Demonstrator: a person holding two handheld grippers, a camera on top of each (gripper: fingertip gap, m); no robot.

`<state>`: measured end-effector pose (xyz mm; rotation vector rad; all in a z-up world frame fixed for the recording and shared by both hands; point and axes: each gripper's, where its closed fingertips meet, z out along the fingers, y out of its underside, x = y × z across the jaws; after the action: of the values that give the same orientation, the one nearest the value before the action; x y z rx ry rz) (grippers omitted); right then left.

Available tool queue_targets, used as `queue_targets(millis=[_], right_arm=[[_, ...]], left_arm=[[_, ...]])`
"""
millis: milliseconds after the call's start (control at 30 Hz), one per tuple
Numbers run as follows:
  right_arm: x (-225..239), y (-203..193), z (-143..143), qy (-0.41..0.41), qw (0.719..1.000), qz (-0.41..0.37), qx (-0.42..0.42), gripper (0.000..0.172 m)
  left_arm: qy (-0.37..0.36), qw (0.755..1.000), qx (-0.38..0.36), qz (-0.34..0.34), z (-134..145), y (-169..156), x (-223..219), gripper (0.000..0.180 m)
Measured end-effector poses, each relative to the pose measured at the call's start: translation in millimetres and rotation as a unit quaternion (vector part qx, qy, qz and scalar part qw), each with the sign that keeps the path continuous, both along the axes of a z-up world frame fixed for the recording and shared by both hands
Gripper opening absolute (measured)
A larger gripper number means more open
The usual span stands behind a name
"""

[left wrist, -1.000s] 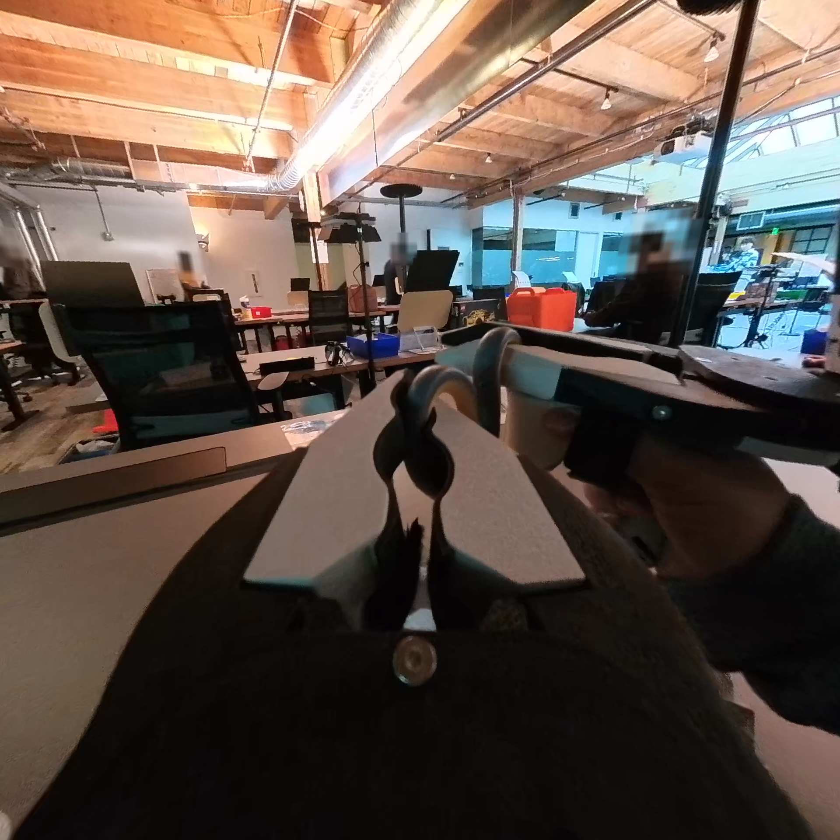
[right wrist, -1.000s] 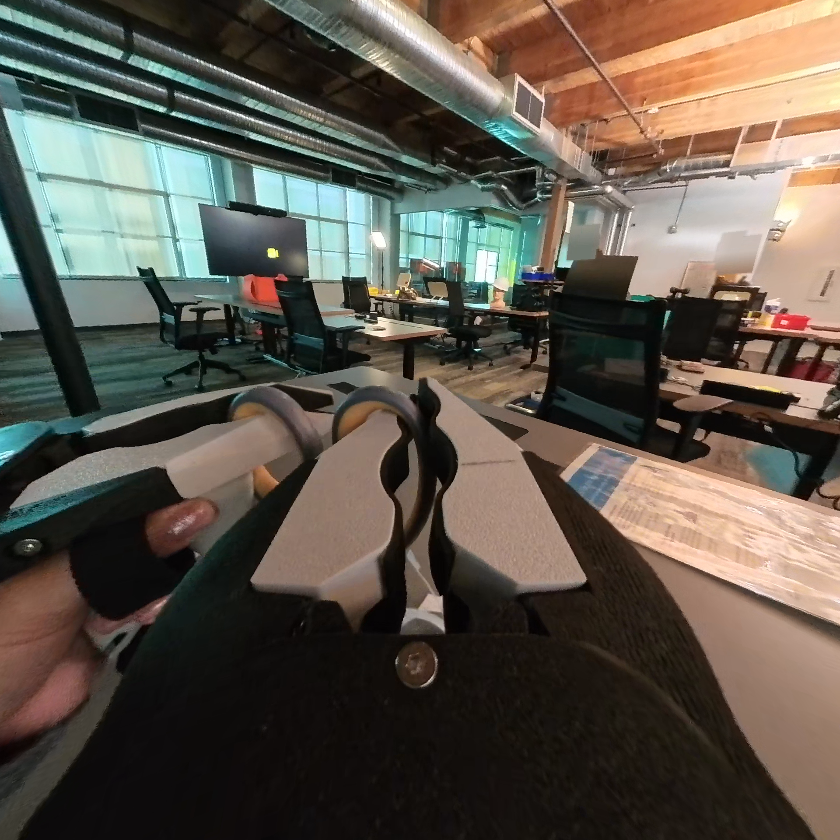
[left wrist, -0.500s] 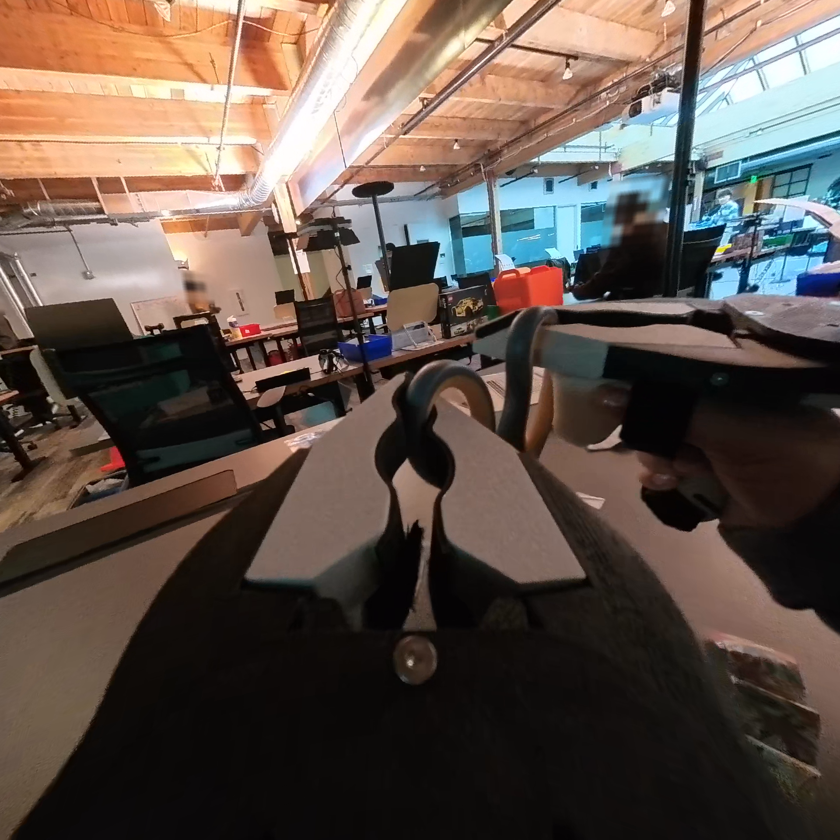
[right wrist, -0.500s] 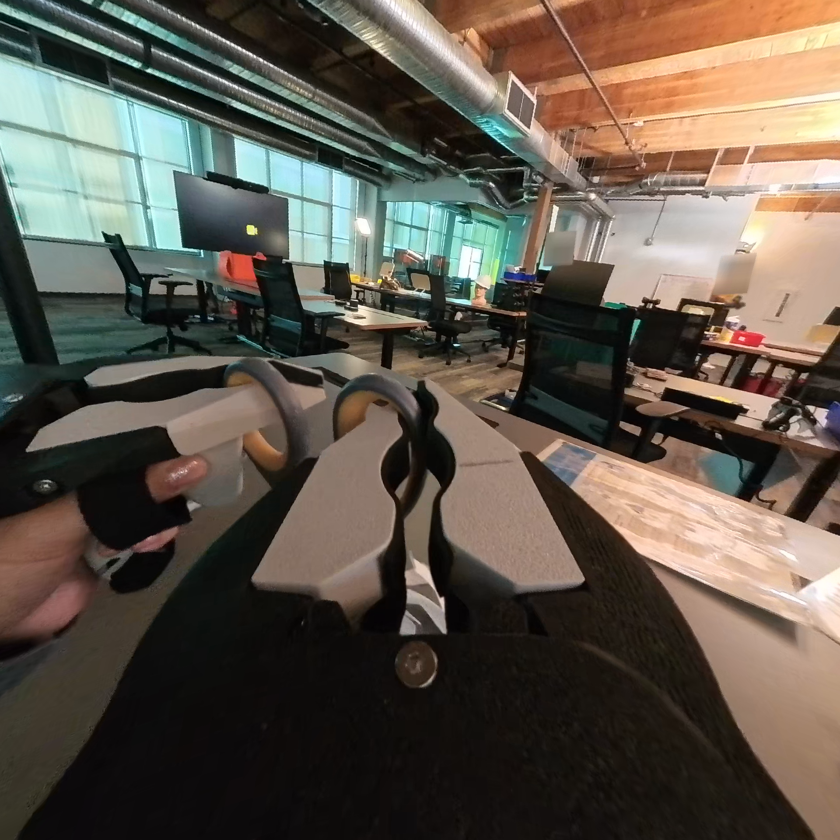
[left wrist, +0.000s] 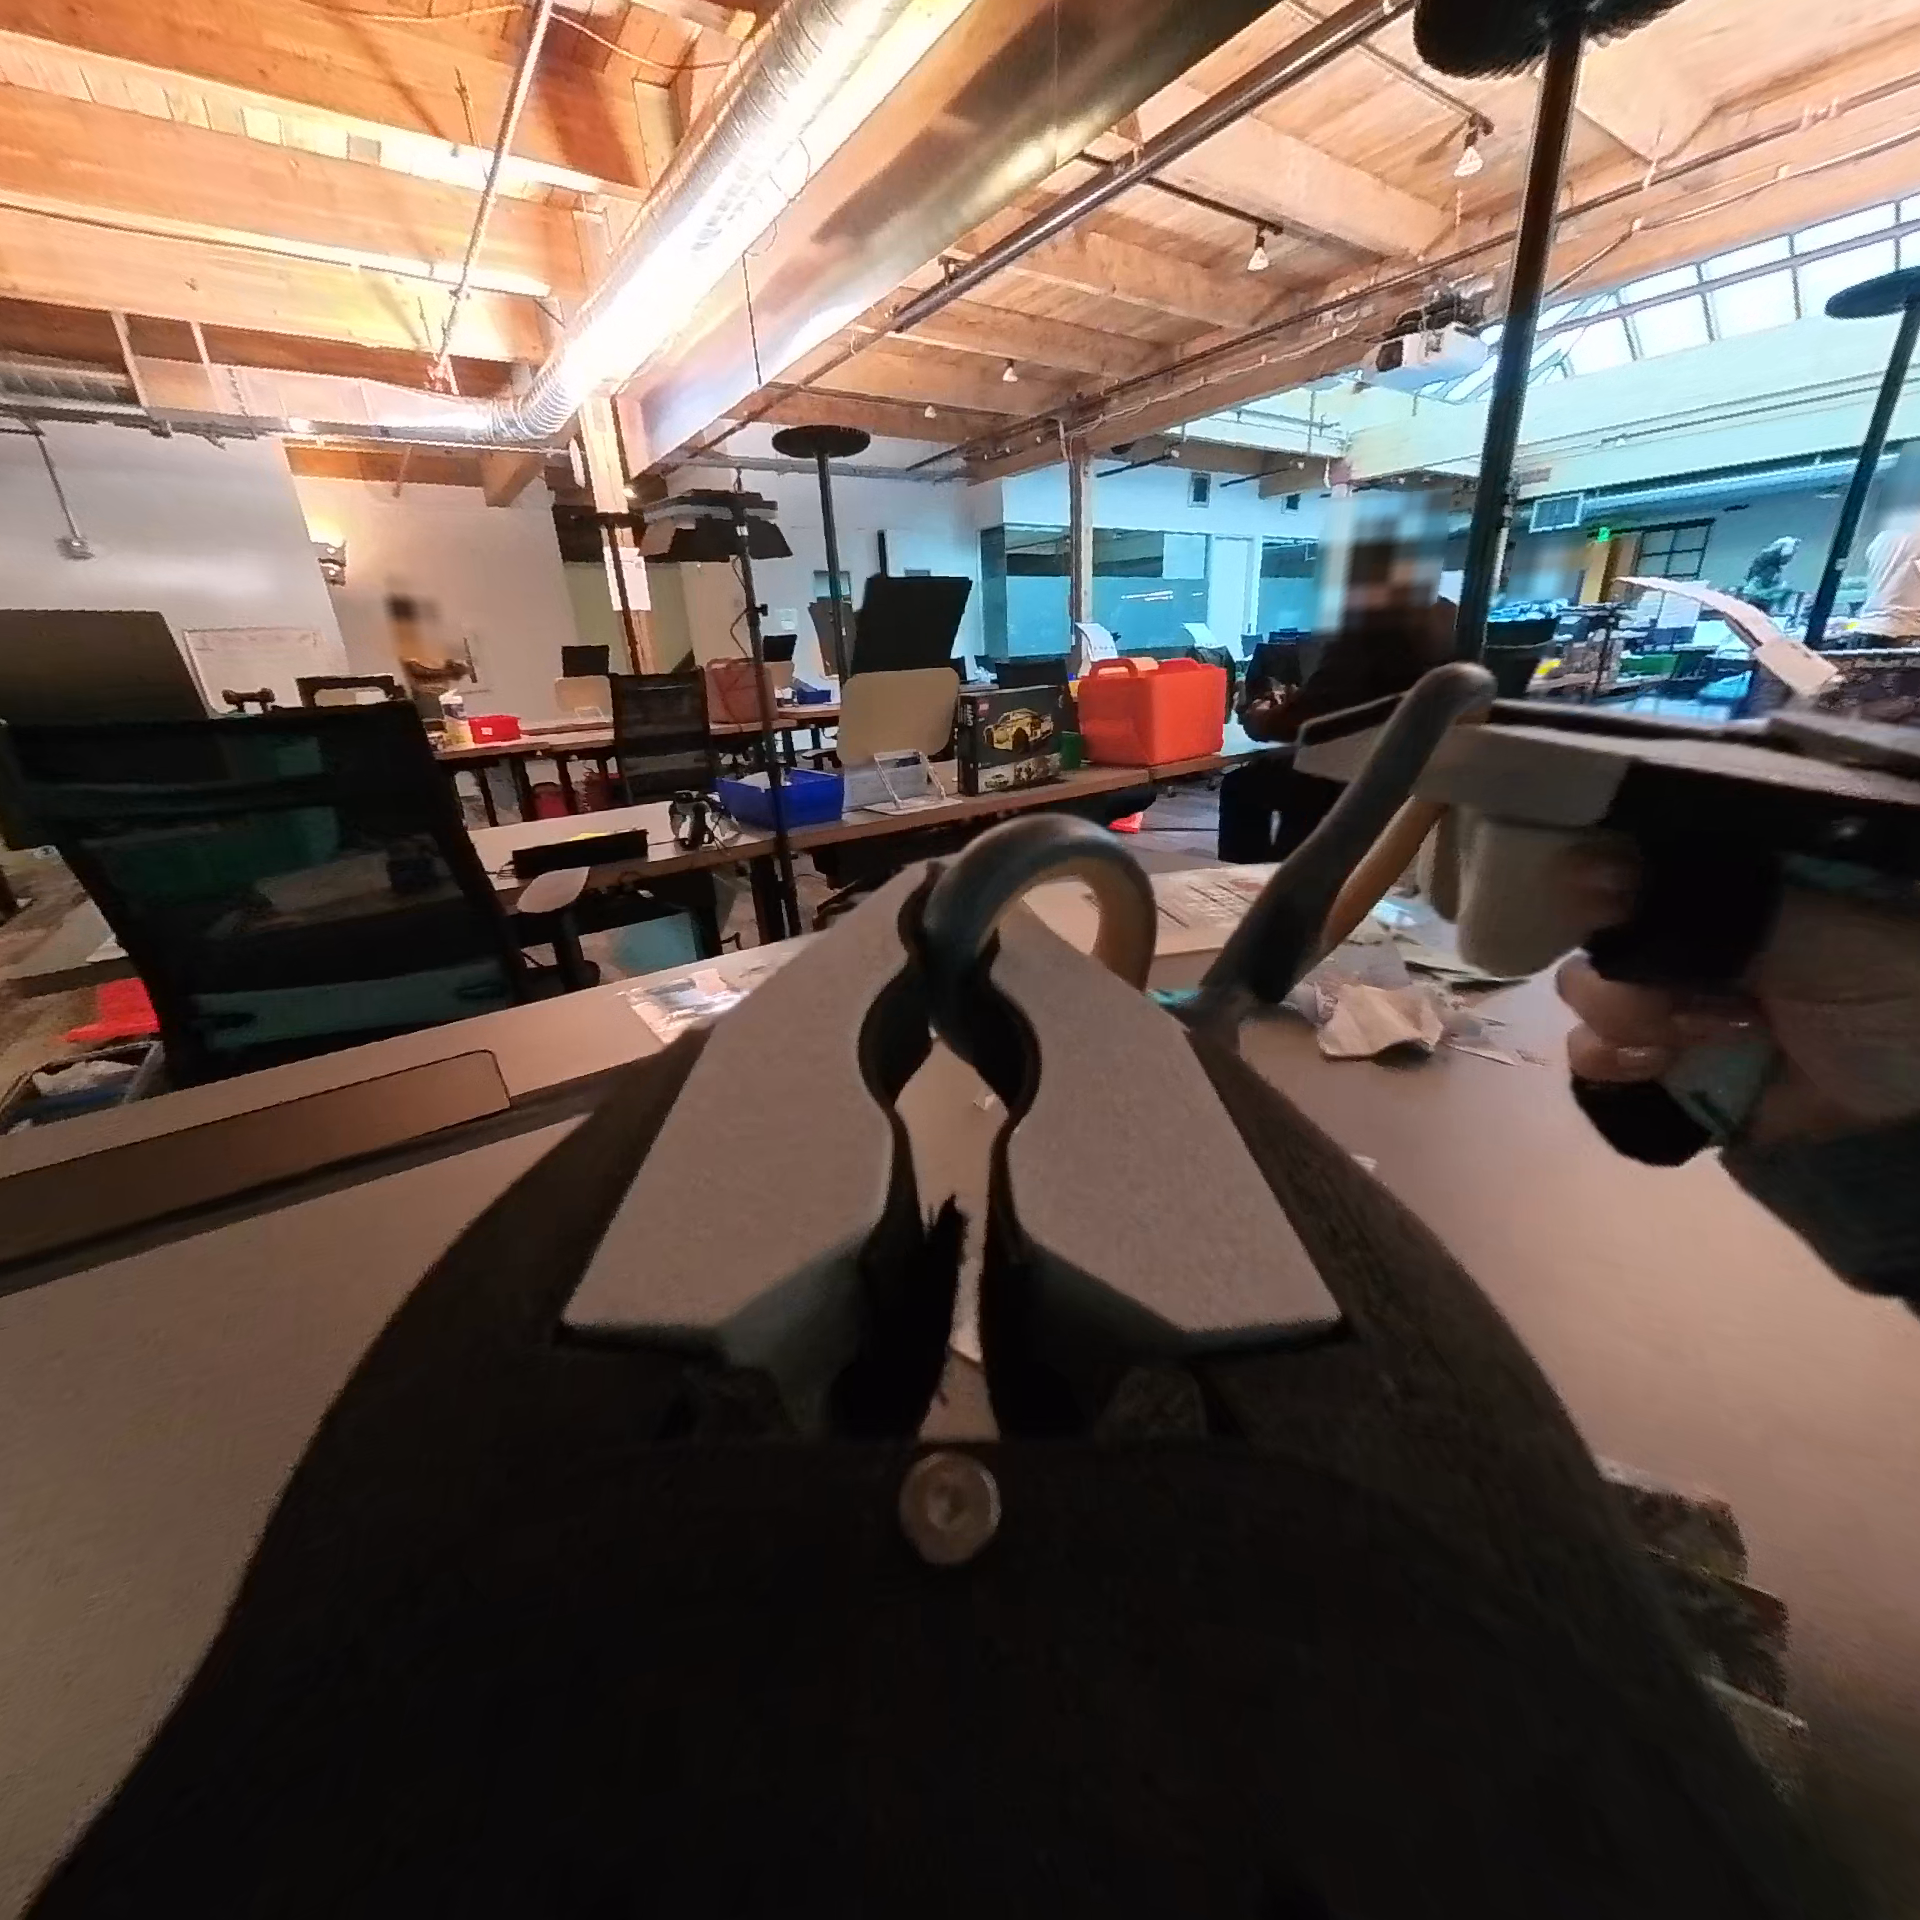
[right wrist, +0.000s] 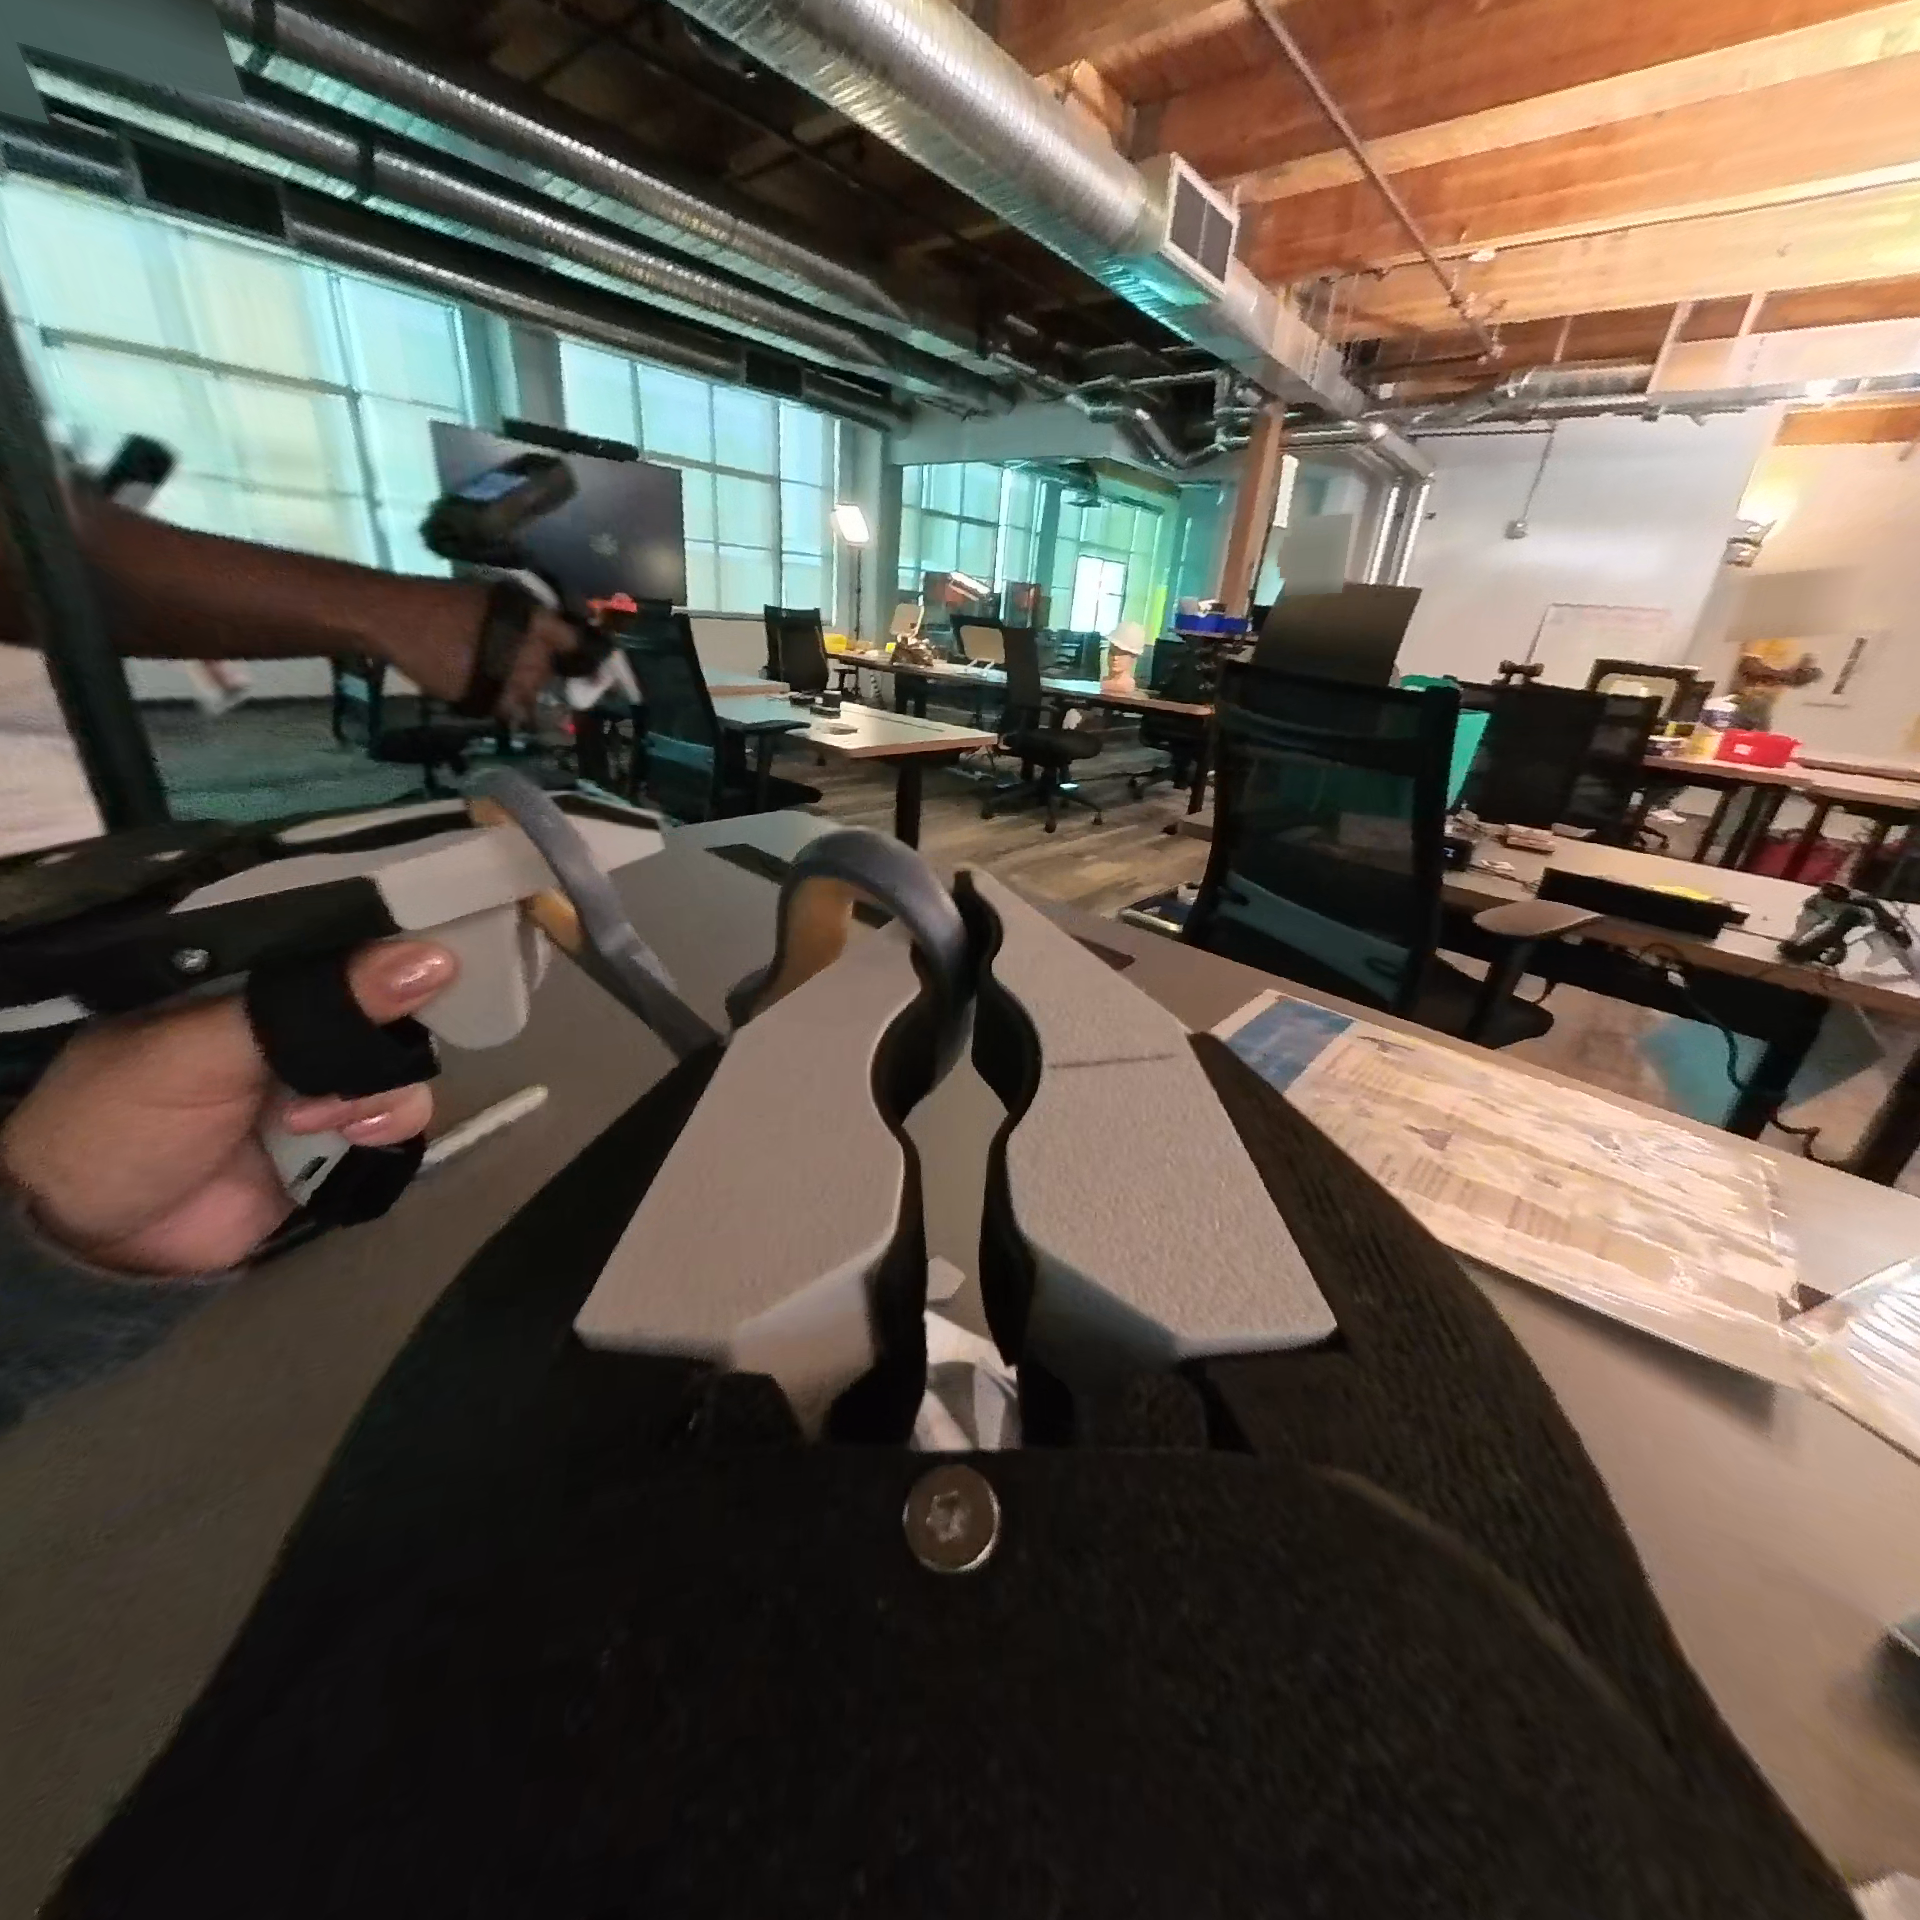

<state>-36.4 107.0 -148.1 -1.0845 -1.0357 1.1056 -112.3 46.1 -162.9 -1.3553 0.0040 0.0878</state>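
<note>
1. Open-plan office space with timber ceiling and mesh chairs is seen behind a grey counter.
2. A grey scissor handle loop is clenched in the left tool, at frame centre.
3. The other grey handle loop is clenched in the right tool.
4. Slipping of a loop from a tool is judged possible if the two are pulled unevenly.
5. Paper scraps lie at right; a laminated sheet lies near the counter's far edge.
6. Open room is judged to remain at lower left.
</note>
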Motion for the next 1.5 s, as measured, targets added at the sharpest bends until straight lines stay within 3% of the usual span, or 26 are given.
queue_targets(millis=[167,367,533,833,1167,1500], right_arm=[[8.1,-30.0,-7.2,-0.042,0.997,0.042,0.049,0.0],[32.9,-46.2,-16.5,-0.066,0.991,-0.009,0.117,0.0],[46.8,-39.8,-27.6,-0.064,0.997,-0.013,0.028,0.0],[52.8,-61.2,-50.2,-0.078,0.993,-0.082,-0.042,0.0],[47.9,-56.0,-39.7,-0.038,0.993,-0.074,-0.083,0.0],[33.6,-59.7,-25.4,-0.007,0.994,-0.07,-0.087,0.0]], left_arm=[[-0.013,1.0,-0.02,-0.017,-12.9,10.5,-12.5,0.0],[0.043,0.997,-0.047,-0.044,-20.5,20.9,1.3,0.0],[0.093,0.991,-0.066,-0.071,-23.9,25.5,17.8,0.001],[0.096,0.987,-0.095,-0.087,-32.3,26.7,19.6,0.0],[0.048,0.987,-0.105,-0.108,-27.9,17.4,24.4,0.0],[0.069,0.985,-0.096,-0.126,-20.9,5.3,50.7,0.0]])
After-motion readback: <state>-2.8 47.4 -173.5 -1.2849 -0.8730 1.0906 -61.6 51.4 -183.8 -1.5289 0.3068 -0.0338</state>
